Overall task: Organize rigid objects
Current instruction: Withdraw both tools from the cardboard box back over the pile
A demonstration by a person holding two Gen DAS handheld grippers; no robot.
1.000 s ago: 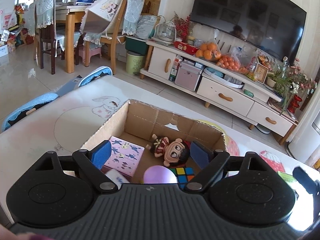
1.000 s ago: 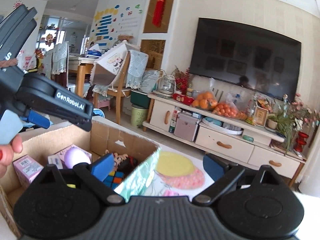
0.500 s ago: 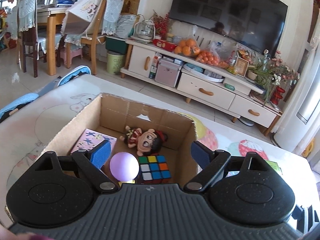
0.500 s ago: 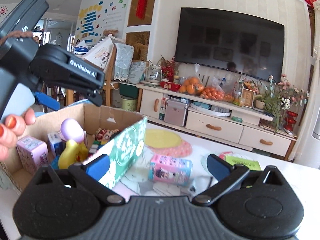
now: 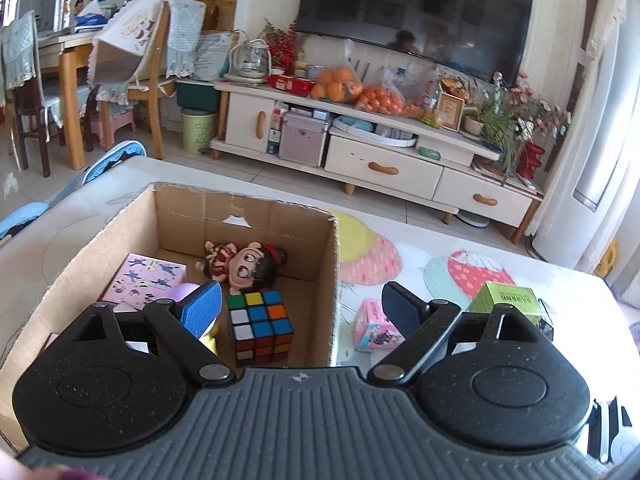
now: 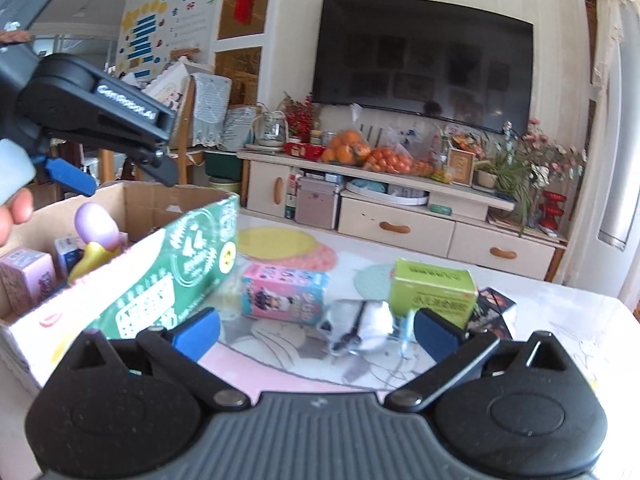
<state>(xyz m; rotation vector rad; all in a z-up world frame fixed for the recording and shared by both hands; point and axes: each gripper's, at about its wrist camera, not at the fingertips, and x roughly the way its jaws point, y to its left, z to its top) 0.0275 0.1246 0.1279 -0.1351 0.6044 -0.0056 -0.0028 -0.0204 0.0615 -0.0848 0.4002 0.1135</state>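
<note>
A cardboard box [image 5: 180, 208] stands on the table and holds a Rubik's cube [image 5: 259, 326], a doll [image 5: 244, 266], a pink box [image 5: 148, 278] and a purple-topped toy [image 6: 96, 226]. My left gripper [image 5: 300, 306] is open and empty above the box's right wall. On the table to the right of the box lie a pink carton [image 6: 284, 292], a green carton [image 6: 434, 290], a clear item [image 6: 360, 328] and a dark box [image 6: 494, 306]. My right gripper [image 6: 316, 330] is open and empty, low over the table just in front of the clear item.
The box's outer side is green [image 6: 176, 272]. The left gripper's body [image 6: 92, 112] hangs over the box in the right wrist view. A TV cabinet [image 5: 380, 152] and dining chairs [image 5: 132, 80] stand beyond the table.
Both grippers have swung to the right. The left one went from over the box's middle to its right wall. The cartons on the table came into the right one's view.
</note>
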